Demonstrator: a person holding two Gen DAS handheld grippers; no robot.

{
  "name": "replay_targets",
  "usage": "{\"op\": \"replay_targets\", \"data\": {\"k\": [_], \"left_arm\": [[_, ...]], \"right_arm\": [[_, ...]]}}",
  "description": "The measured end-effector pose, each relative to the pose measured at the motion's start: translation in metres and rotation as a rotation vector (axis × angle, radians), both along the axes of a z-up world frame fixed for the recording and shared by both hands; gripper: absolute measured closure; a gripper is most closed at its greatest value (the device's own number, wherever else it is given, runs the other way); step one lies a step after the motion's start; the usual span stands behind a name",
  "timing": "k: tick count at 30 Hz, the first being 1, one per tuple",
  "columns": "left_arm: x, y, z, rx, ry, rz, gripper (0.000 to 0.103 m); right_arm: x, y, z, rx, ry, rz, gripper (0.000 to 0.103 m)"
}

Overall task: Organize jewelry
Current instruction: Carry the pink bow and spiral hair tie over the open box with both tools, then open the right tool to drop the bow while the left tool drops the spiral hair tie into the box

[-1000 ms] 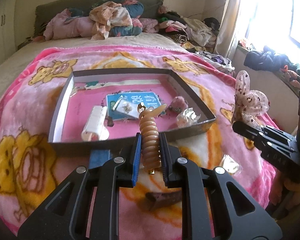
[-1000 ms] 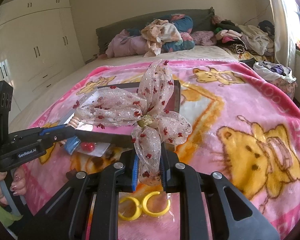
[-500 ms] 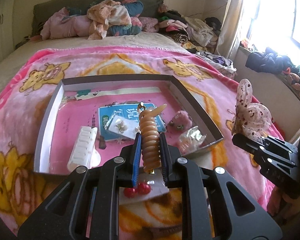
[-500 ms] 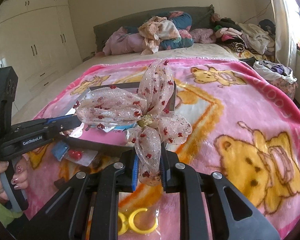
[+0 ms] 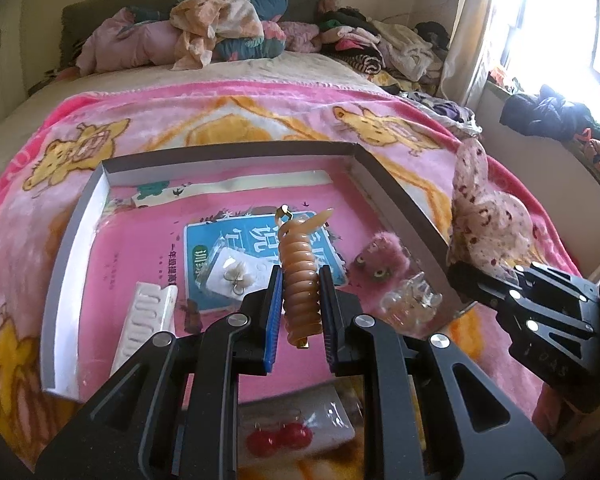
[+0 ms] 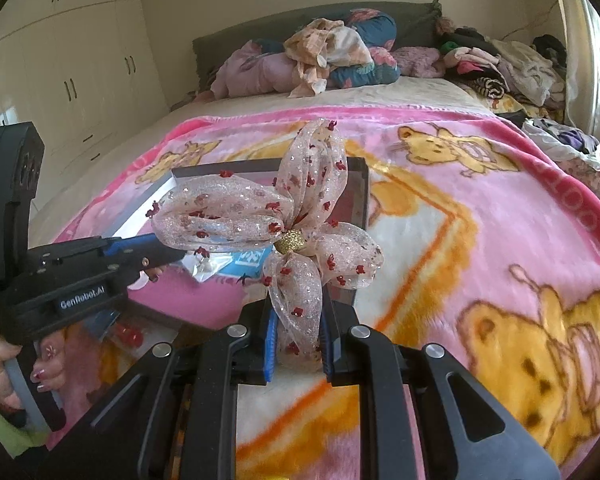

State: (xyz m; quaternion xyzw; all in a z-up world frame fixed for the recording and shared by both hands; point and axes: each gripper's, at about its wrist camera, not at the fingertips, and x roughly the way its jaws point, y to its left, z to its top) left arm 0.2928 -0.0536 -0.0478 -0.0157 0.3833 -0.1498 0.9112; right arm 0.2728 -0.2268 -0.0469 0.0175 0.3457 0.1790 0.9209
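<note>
Now: left claw (image 5: 299, 312) clamps spiral clip (image 5: 300, 280) | right claw (image 6: 298, 340) clamps bow (image 6: 284, 232) | tray (image 5: 400, 196) below.

Bed: fills the middle of both views, under a pink blanket (image 6: 480, 208) printed with yellow bears.
Headboard (image 5: 100, 12): dark, along the top, with clothes (image 5: 220, 24) heaped against it.
Wardrobe (image 6: 80, 72): cream doors, upper left of the right view.
Window (image 5: 560, 20): upper right, glaring daylight, pale curtain (image 5: 468, 40) beside it.
Walls: cream.
</note>
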Motion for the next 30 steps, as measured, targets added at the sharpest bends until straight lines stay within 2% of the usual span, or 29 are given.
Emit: {"op": "replay_targets", "data": {"k": [15, 18, 20, 23, 30], "left_arm": [[0.019, -0.003, -0.01, -0.008, 0.018, 0.005, 0.092], [0.02, -0.003, -0.011, -0.009, 0.021, 0.006, 0.092], [0.02, -0.003, -0.011, -0.01, 0.021, 0.005, 0.092], [0.021, -0.004, -0.011, -0.01, 0.022, 0.005, 0.092], [0.021, -0.005, -0.013, -0.009, 0.024, 0.005, 0.092]], "right_arm": [[0.044, 0.012, -0.01, -0.017, 0.031, 0.013, 0.081], [0.045, 0.013, -0.009, -0.01, 0.028, 0.014, 0.077], [0.044, 0.012, -0.009, -0.007, 0.025, 0.01, 0.066], [0.042, 0.009, -0.008, 0.01, 0.02, -0.001, 0.059], [0.033, -0.002, -0.004, 0.051, 0.008, -0.025, 0.05]]}}
